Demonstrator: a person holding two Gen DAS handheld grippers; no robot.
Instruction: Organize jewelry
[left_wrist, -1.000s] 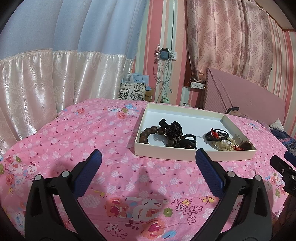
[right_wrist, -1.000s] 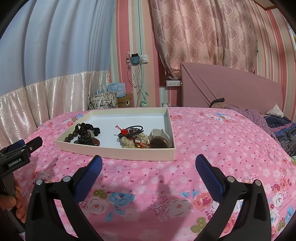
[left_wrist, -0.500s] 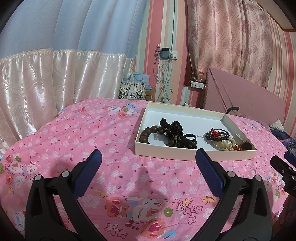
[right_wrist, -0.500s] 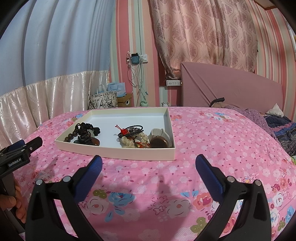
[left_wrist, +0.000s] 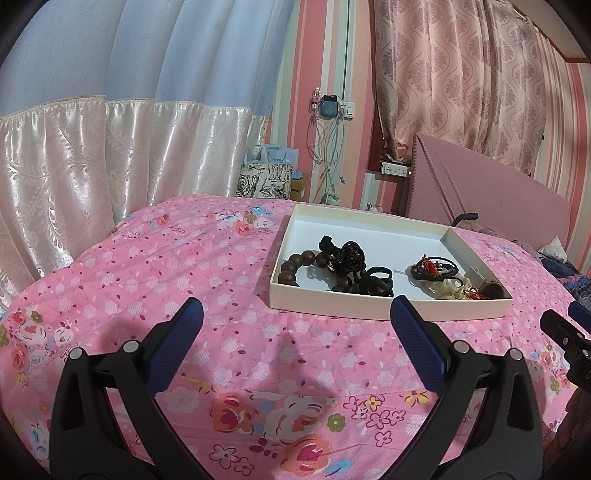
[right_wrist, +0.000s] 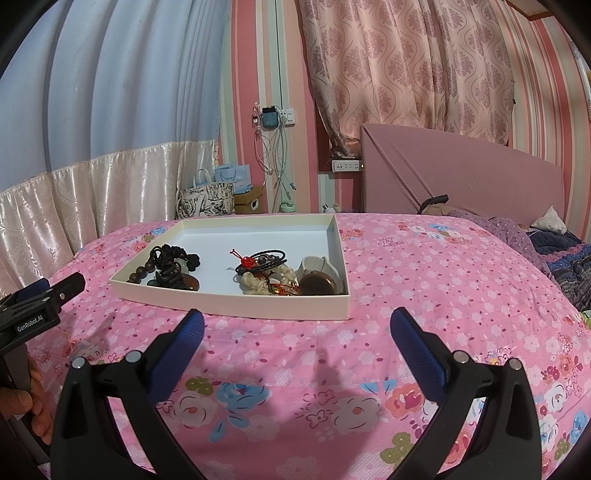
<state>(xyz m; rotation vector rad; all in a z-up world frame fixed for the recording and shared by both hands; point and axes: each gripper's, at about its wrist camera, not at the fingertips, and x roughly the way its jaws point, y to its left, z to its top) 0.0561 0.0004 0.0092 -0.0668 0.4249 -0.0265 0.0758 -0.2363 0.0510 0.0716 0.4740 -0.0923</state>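
A shallow cream box (left_wrist: 369, 308) (right_wrist: 258, 306) lies on the pink floral bedspread. Inside it sit a brown wooden bead bracelet (left_wrist: 295, 266) (right_wrist: 142, 273), black corded pieces (left_wrist: 349, 256) (right_wrist: 173, 256), a dark braided bracelet with a red knot (left_wrist: 430, 266) (right_wrist: 260, 260), a pale bead strand (left_wrist: 447, 288) (right_wrist: 258, 282) and a brown round piece (right_wrist: 317, 284). My left gripper (left_wrist: 295, 317) hovers open just short of the box's near wall. My right gripper (right_wrist: 295, 321) is open too, in front of the box's near right corner. Nothing is between either pair of fingers.
The bed's pink headboard (right_wrist: 461, 173) stands at the back right, with folded dark bedding (right_wrist: 569, 258) beside it. Curtains hang along the left. Bags (left_wrist: 264, 179) and dangling cables (right_wrist: 275, 162) sit by the far wall. A hand (right_wrist: 33, 402) holds the left gripper at the edge.
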